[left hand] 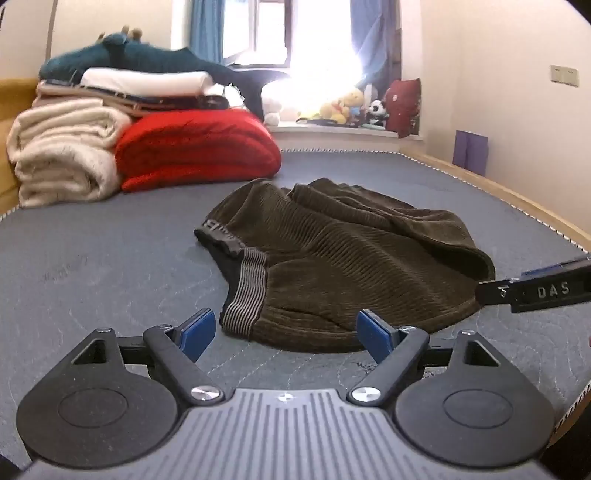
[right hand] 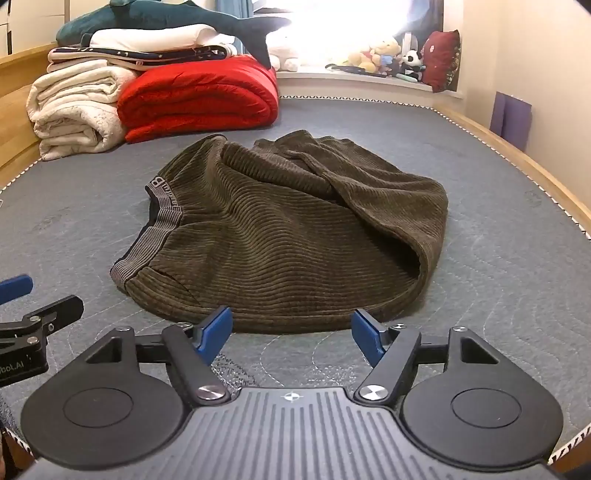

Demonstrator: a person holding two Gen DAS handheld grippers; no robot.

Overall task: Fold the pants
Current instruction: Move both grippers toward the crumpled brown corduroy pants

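**Both grippers wide at the near edge of the folded pants**

Left wrist view: you face a grey quilted mattress [left hand: 110, 258] in a wooden bed frame, with a bright window [left hand: 295, 33] behind. A red quilt [left hand: 195, 151], a cream blanket [left hand: 62, 147] and a teal plush shark [left hand: 147, 59] are stacked at the far left. The brown corduroy pants [left hand: 332, 258] lie bunched mid-mattress, striped waistband [left hand: 243, 291] nearest you. Your left gripper [left hand: 286, 332] hovers low just before that waistband, jaws spread wide, holding nothing. The right gripper's tip enters at the right edge.

Right wrist view: the pants [right hand: 288, 240] fill the middle, waistband [right hand: 159, 221] to the left. Your right gripper [right hand: 291, 332] sits low at the near hem, jaws wide, empty. The left gripper [right hand: 14, 288] shows at the left edge.
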